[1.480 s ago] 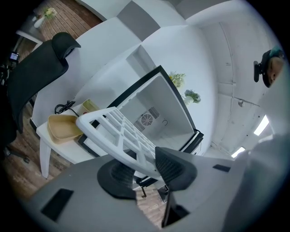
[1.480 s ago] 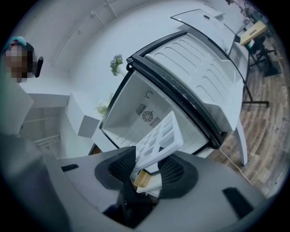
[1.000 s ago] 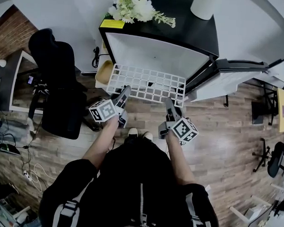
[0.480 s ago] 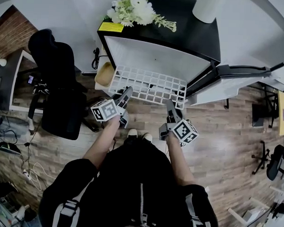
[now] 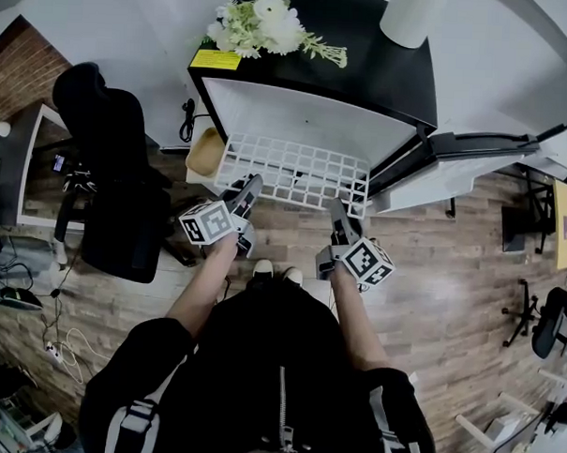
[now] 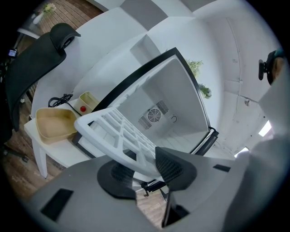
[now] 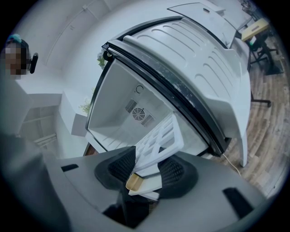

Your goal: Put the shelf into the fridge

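The white lattice shelf (image 5: 295, 172) hangs level in front of the open fridge (image 5: 307, 114), its far edge at the mouth of the white interior. My left gripper (image 5: 245, 196) is shut on the shelf's near left edge, and my right gripper (image 5: 337, 217) is shut on its near right edge. In the left gripper view the shelf (image 6: 120, 133) runs between the dark pads (image 6: 174, 168) toward the fridge's back wall and fan grille (image 6: 154, 115). In the right gripper view the shelf (image 7: 161, 138) is pinched between the pads (image 7: 174, 172) of the right gripper (image 7: 147, 171).
The fridge door (image 5: 455, 163) stands open to the right, also seen as the door (image 7: 204, 63). Flowers (image 5: 264, 23) and a white cylinder (image 5: 405, 12) sit on the black fridge top. A beige tray (image 6: 54, 124) lies left of the fridge. A black chair (image 5: 117, 176) stands at the left.
The shelf and both grippers have edged slightly toward the fridge opening. Both grips look unchanged.
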The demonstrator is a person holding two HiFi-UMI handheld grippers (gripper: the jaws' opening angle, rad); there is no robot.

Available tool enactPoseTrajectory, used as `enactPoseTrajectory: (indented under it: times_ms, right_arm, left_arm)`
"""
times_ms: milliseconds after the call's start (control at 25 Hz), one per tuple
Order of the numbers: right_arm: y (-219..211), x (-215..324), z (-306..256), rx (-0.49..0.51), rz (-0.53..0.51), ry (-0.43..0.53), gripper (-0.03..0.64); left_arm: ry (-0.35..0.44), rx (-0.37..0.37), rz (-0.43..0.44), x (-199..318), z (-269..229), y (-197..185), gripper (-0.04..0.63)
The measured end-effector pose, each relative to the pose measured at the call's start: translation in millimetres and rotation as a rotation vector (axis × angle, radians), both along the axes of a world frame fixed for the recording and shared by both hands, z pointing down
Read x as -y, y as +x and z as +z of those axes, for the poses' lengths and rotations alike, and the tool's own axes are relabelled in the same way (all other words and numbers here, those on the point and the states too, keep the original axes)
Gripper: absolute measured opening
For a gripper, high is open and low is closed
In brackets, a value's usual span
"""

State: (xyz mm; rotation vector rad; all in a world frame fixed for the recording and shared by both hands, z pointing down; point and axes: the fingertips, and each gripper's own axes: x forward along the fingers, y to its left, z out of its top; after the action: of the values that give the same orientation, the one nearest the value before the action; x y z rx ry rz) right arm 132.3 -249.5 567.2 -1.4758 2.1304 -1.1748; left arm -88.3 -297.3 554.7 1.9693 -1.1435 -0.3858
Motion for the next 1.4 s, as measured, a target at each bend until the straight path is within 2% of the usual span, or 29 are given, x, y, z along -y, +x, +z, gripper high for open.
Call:
enactPoseTrajectory:
  times_ms: [440, 1400]
  right_arm:
    - [0.3, -5.9, 2.7, 0.019, -0.005, -0.003, 0.155]
    - [4.5, 22.7, -5.7, 0.000, 0.018, 0.004, 0.152]
  left_arm:
    - [0.030, -0.006, -0.004, -5.1, -6.6, 1.0, 0.130]
    - [0.004, -0.008, -0.002, 21.3, 1.8, 0.4, 0.130]
